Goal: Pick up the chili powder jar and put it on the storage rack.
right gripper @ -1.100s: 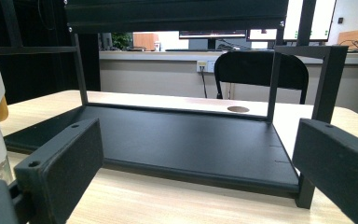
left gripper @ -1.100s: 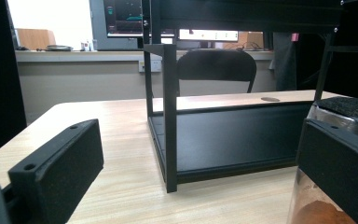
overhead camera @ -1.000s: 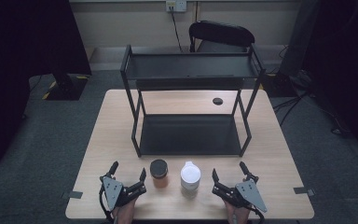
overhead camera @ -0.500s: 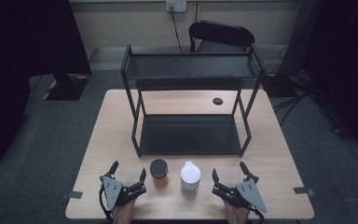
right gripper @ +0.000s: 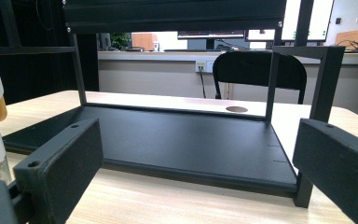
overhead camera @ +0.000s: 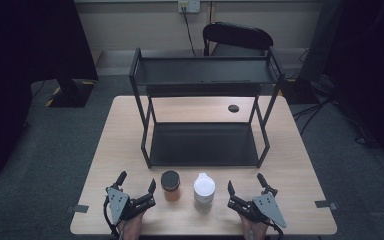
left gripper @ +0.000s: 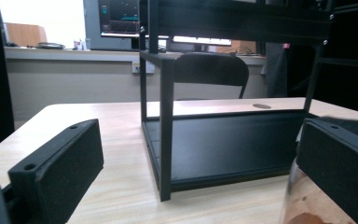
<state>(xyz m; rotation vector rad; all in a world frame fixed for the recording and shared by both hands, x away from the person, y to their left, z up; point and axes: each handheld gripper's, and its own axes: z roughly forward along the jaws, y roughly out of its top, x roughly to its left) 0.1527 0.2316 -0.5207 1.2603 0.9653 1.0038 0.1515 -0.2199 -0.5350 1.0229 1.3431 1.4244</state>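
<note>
Standing untouched at the table's near edge, the dark-lidded jar point(overhead camera: 170, 185) and white-capped bottle point(overhead camera: 204, 190) sat side by side before the empty black rack point(overhead camera: 204, 145); the left gripper point(overhead camera: 136, 188) and right gripper point(overhead camera: 246, 188) flanked them, jaws wide, holding nothing, so all the work remained.

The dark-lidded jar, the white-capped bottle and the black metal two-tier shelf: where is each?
Dark-lidded jar point(overhead camera: 170, 180), high view, on its round lid.
White-capped bottle point(overhead camera: 204, 186), high view, on its cap.
Black metal two-tier shelf point(overhead camera: 202, 145), high view, on its lower tray.
</note>
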